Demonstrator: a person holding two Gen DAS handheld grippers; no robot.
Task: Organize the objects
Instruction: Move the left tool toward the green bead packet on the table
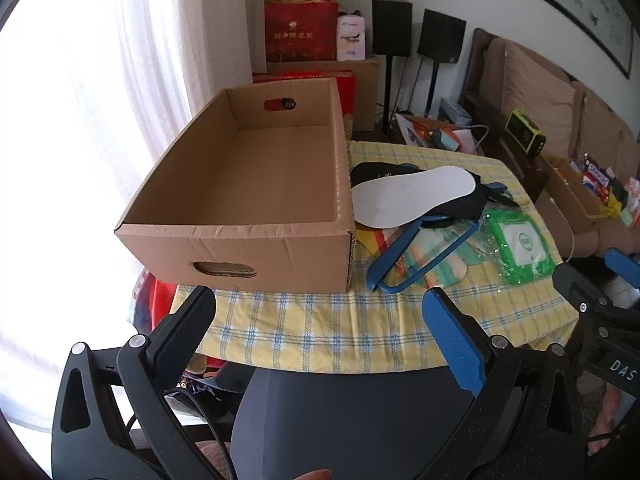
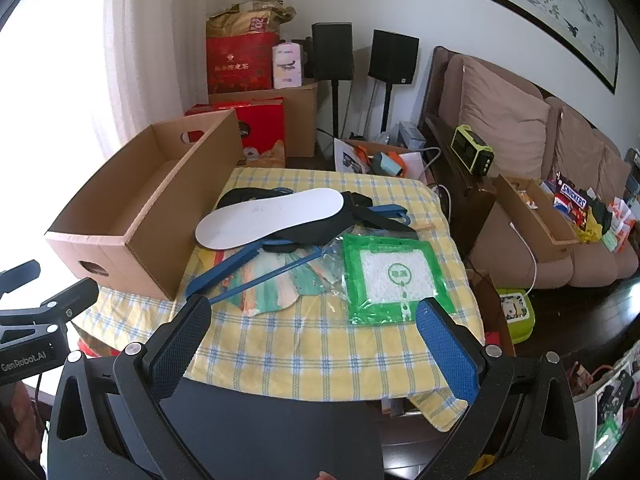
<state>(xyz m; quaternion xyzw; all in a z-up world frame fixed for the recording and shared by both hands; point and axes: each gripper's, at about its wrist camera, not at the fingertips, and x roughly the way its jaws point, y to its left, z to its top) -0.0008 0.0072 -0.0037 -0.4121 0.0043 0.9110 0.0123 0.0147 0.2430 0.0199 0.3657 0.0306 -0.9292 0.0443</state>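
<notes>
An empty cardboard box (image 1: 240, 184) (image 2: 136, 208) with handle holes stands on the left of a table with a yellow checked cloth (image 1: 320, 332) (image 2: 312, 344). Right of it lies a heap: a white insole (image 1: 412, 194) (image 2: 272, 218) on a black shoe piece (image 2: 320, 230), a blue hanger (image 1: 416, 256) (image 2: 240, 272), a green and orange printed packet (image 2: 276, 288) and a green-edged plastic pouch (image 1: 520, 242) (image 2: 394, 278). My left gripper (image 1: 320, 304) hangs open over the table's near edge, below the box. My right gripper (image 2: 314, 312) is open too, just short of the heap, nothing between its fingers.
A brown sofa (image 2: 520, 152) with a snack box (image 2: 560, 208) runs along the right. Red gift bags (image 2: 240, 60), cartons and two black speakers (image 2: 394, 58) stand at the back wall. A bright curtained window (image 1: 100, 100) is at the left. The right gripper's body shows at the left view's edge (image 1: 600, 312).
</notes>
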